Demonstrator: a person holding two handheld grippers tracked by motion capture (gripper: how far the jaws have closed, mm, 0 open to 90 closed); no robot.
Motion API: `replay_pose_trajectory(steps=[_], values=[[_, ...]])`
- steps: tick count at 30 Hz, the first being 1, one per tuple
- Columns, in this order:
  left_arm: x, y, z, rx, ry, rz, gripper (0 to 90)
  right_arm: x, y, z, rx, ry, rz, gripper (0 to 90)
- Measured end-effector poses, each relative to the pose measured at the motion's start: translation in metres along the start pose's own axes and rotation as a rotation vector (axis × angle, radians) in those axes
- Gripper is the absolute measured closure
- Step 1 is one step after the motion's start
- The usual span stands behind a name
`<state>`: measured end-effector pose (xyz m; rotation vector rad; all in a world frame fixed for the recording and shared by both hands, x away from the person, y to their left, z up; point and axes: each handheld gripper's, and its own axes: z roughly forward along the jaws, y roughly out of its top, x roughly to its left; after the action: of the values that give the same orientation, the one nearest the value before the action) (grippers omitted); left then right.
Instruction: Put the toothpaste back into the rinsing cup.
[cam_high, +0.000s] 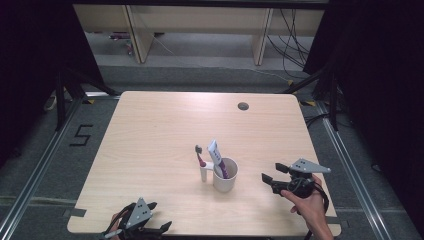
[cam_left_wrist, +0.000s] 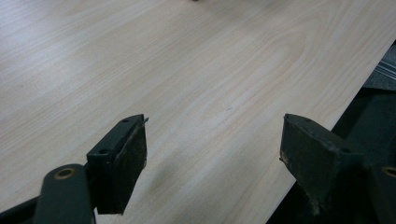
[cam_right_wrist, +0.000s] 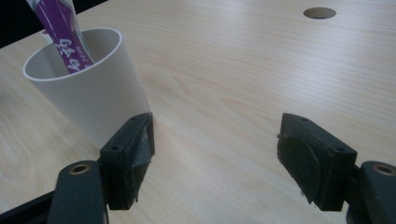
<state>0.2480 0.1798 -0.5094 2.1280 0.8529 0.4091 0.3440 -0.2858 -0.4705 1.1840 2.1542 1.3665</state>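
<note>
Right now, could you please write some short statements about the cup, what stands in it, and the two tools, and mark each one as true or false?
1. The white cup stands upright on the table. True.
2. A purple and white tube stands in the cup. True.
3. The right tool is shut on the cup. False: its jaws are open with nothing between them, and it sits to the right of the cup.
4. The left tool holds the toothbrush. False: its jaws are open and empty, near the front edge of the table; the toothbrush stands at the cup's left side.
5. A round hole is in the table near its far edge. True.
</note>
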Motion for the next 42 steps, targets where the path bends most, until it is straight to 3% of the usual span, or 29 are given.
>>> replay_pose_trajectory(steps=[3, 6, 8, 11, 12, 13, 14, 18, 20, 22, 24, 26, 27, 29, 30, 32, 34, 39, 41, 42], values=[[-0.001, 0.001, 0.001, -0.018, -0.013, -0.017, 22.7, -0.002, -0.004, -0.006, -0.009, -0.007, -0.028, 28.2], [0.0, 0.001, 0.001, 0.006, -0.008, 0.006, 22.7, 0.0, -0.014, -0.011, -0.004, -0.008, 0.008, 27.1], [-0.002, 0.001, 0.001, -0.012, -0.016, -0.012, 22.7, 0.001, -0.015, -0.012, 0.008, -0.002, 0.033, 26.8], [-0.002, 0.001, 0.001, 0.005, -0.026, -0.009, 22.6, 0.002, -0.02, -0.017, 0.025, -0.001, 0.033, 25.8], [-0.001, 0.001, 0.0, 0.009, -0.025, -0.002, 22.6, 0.005, -0.024, -0.019, 0.025, 0.008, 0.054, 23.8], [-0.001, 0.001, 0.001, 0.002, -0.015, -0.003, 22.6, 0.005, -0.024, -0.019, 0.025, 0.008, 0.054, 23.8], [-0.001, 0.001, 0.001, 0.001, -0.014, -0.004, 22.5, 0.005, -0.026, -0.02, 0.007, 0.007, 0.022, 22.7], [-0.001, 0.001, 0.001, 0.003, -0.014, -0.003, 22.0, 0.013, -0.029, -0.023, 0.009, 0.03, 0.047, 19.1], [-0.001, 0.001, 0.001, 0.003, -0.012, -0.006, 21.8, 0.014, -0.029, -0.024, 0.017, 0.014, 0.051, 18.6], [-0.001, 0.001, 0.002, -0.005, -0.012, -0.019, 21.0, 0.014, -0.029, -0.025, 0.003, 0.02, 0.023, 16.7], [-0.002, 0.001, 0.002, -0.007, -0.008, -0.027, 19.9, 0.019, -0.031, -0.026, 0.015, 0.039, 0.066, 16.6], [-0.001, 0.001, 0.001, 0.002, -0.007, -0.026, 19.2, 0.02, -0.032, -0.026, 0.013, 0.046, 0.066, 16.4], [-0.001, 0.001, 0.001, 0.002, -0.006, -0.025, 18.9, 0.018, -0.033, -0.027, 0.025, 0.034, 0.026, 16.2], [0.001, 0.001, 0.0, 0.02, 0.003, -0.004, 18.8, 0.018, -0.033, -0.028, 0.024, 0.037, 0.018, 16.2], [0.001, 0.001, 0.0, 0.019, 0.004, -0.005, 18.6, 0.02, -0.035, -0.027, 0.019, 0.056, 0.047, 16.2], [0.001, 0.001, 0.0, 0.02, 0.005, -0.004, 18.5, 0.02, -0.037, -0.03, 0.026, 0.039, 0.019, 16.2], [0.001, 0.001, 0.0, 0.019, 0.004, -0.005, 18.5, 0.022, -0.038, -0.03, 0.036, 0.044, 0.046, 16.2], [0.001, 0.001, 0.0, 0.018, 0.0, -0.012, 18.5, 0.02, -0.042, -0.035, 0.065, 0.033, 0.006, 16.2], [0.0, 0.001, 0.001, 0.005, -0.002, -0.025, 18.5, 0.023, -0.045, -0.035, 0.071, 0.042, 0.039, 16.3], [0.0, 0.001, 0.001, 0.011, 0.002, -0.017, 18.5, 0.02, -0.045, -0.036, 0.076, 0.031, -0.012, 16.3]])
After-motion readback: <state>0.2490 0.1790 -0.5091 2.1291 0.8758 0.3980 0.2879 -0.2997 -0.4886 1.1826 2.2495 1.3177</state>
